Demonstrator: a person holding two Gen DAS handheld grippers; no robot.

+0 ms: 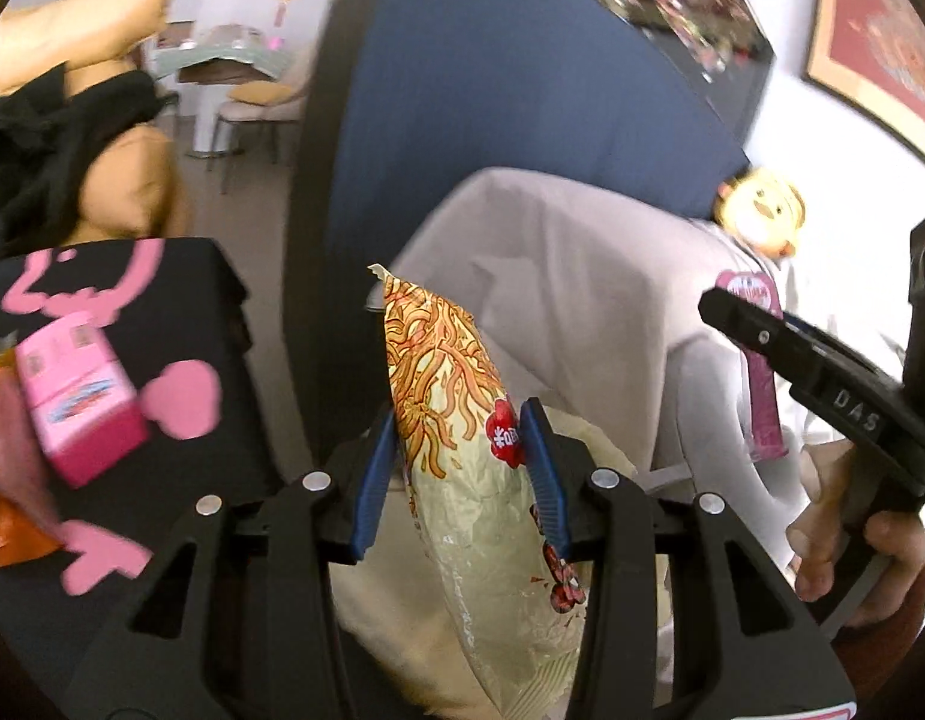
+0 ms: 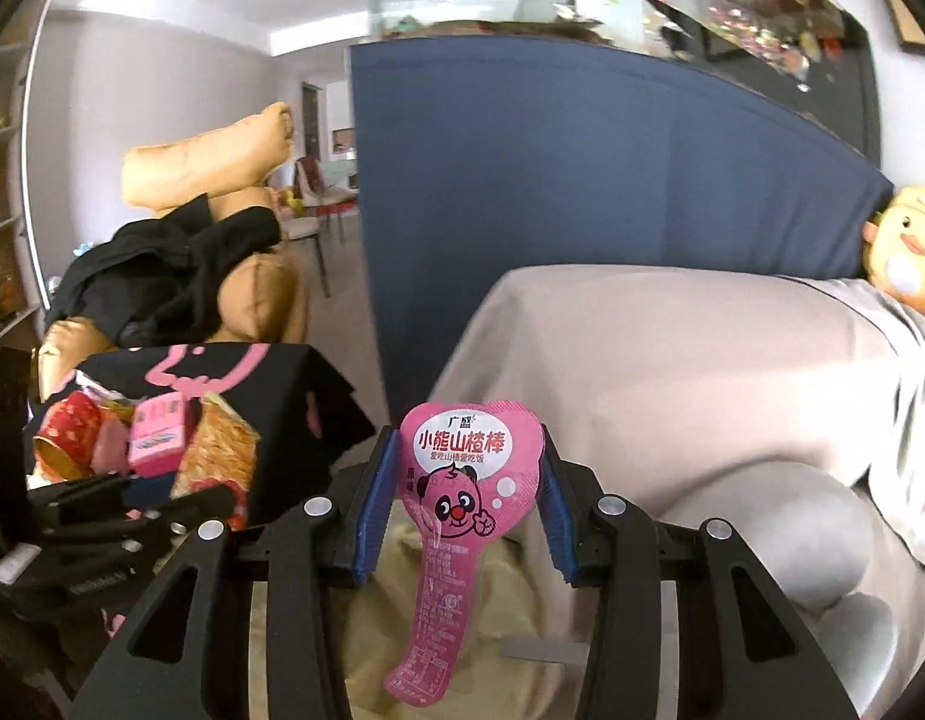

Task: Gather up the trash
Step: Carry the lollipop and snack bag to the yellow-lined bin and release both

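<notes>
My left gripper [image 1: 459, 450] is shut on a cream snack bag printed with orange noodles [image 1: 462, 450], which stands upright between the blue pads. My right gripper [image 2: 468, 474] is shut on a pink heart-topped candy wrapper with a panda face [image 2: 456, 480]; the same wrapper [image 1: 759, 372] and the right gripper's body show at the right of the left wrist view, with a hand on its handle. To the left stands a black bag with pink markings [image 2: 282, 384] holding a pink carton [image 2: 156, 432], a red cup and other wrappers. The pink carton [image 1: 72, 396] appears there too.
A grey-covered sofa [image 2: 672, 360] fills the right side, a yellow plush duck [image 2: 906, 246] at its far end. A blue panel [image 2: 582, 180] stands behind. Tan cushions under black clothing [image 2: 180, 276] lie at the left, dining chairs beyond.
</notes>
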